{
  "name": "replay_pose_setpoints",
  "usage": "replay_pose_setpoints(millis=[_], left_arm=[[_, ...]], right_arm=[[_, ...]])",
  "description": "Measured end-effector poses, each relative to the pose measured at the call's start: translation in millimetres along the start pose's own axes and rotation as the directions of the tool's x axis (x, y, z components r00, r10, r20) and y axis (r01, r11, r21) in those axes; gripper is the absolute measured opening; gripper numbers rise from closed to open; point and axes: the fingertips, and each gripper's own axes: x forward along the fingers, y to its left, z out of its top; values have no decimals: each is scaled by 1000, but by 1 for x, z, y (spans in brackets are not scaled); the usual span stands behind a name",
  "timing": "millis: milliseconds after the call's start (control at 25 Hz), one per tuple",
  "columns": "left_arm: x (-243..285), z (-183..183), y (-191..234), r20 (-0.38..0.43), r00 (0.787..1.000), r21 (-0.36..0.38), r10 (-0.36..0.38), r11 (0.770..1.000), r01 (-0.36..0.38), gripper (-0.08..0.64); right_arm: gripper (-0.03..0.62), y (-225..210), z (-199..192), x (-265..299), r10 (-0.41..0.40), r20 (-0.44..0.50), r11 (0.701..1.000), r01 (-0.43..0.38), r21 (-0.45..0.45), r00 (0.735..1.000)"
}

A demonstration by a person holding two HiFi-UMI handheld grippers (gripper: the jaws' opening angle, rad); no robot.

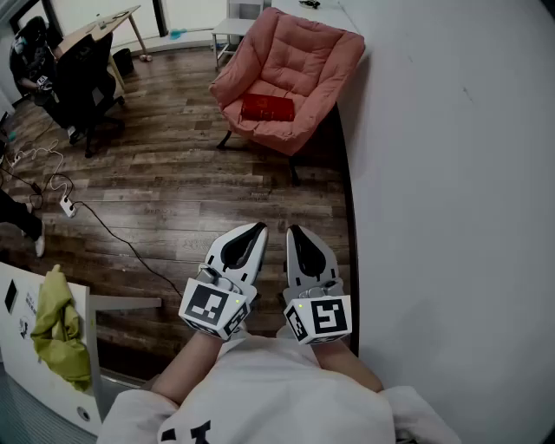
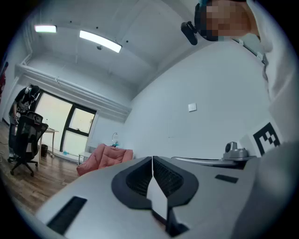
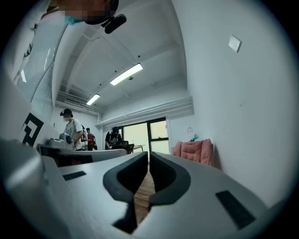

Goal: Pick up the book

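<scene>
A dark red book point(image 1: 267, 107) lies flat on the seat of a pink armchair point(image 1: 312, 52) that stands against the white wall, far ahead of me. Both grippers are held close to my body, side by side over the wood floor. My left gripper point(image 1: 259, 227) is shut with nothing in it, and so is my right gripper point(image 1: 292, 230). In the left gripper view the armchair point(image 2: 105, 156) shows small beyond the shut left gripper point(image 2: 153, 159). In the right gripper view the armchair point(image 3: 194, 151) sits to the right of the shut right gripper point(image 3: 149, 154). The book cannot be made out in either gripper view.
A white wall point(image 1: 451, 173) runs along my right. A black office chair point(image 1: 82, 78) and a desk point(image 1: 108, 26) stand at the far left. A cable with a power strip point(image 1: 68, 206) trails over the floor. A white stand with a yellow-green cloth point(image 1: 59, 325) is near left. People point(image 3: 70, 130) stand far off.
</scene>
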Motion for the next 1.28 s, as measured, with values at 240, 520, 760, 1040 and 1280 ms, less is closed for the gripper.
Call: replay_pose_setpoints(millis=[240,520,760,1040,1280], left_arm=[[0,2,-1,5,1000,6,-4,1000,4,9],[-5,-1,3,3,1000,-2,4,1000,-4,9],[-13,0,9,-1,1000,-8,12,1000,-12,9],[-28,1,20,-13,1000,-8,1,1000,-1,9],[-44,-4,33,-18,1000,-20,-16,1000,16,9]], right_arm=[[34,2,-2,0,4,-5,1000,-4,0,1000],[34,6,-2,0,3,-1,1000,-3,3,1000],[34,14,6,0,-2,29,1000,1,12,1000],[34,34,8,3,-19,48,1000,18,15,999],[34,57,1,0,-36,42,999,35,8,998]])
